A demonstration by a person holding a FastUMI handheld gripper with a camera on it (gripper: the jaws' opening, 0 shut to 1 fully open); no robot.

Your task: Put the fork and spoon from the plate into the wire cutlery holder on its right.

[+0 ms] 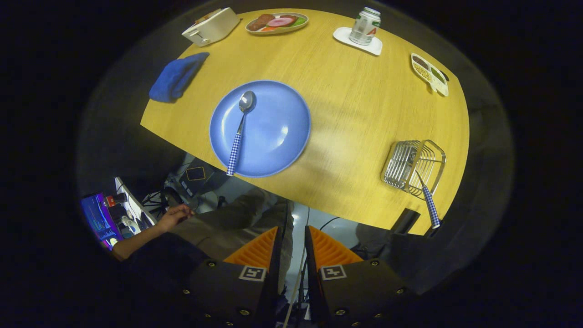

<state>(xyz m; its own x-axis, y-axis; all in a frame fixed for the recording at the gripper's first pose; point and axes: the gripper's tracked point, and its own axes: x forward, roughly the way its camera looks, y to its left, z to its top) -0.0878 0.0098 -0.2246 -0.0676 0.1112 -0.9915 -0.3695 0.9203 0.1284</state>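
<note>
Nearest the lens, the gripper (294, 237) hangs high above the near edge of the wooden table (360, 118), its two fingers almost together with only a thin slit between them and nothing held there. Below and left of the fingers, off the table, a person's hand (175, 216) reaches toward some equipment and cables near a lit screen (98, 218). On the table's left side a folded blue cloth (176, 76) lies near the edge, with a white toaster (210, 26) beyond it. Ahead of the fingers sits the blue plate (273, 132), close to the table's near edge; the spoon (240, 132) lies on the plate's left half, bowl pointing away and its checked handle reaching out over the near rim. Beyond the plate is an oval dish of food (277, 23). Further right, a drink can (365, 26) stands on a white coaster (357, 42), and a small divided snack tray (429, 74) sits by the far right edge. The wire cutlery holder (413, 167) stands well right of the plate, and the fork (428, 202) leans in it, head down inside the wires, checked handle sticking out toward the near edge.
</note>
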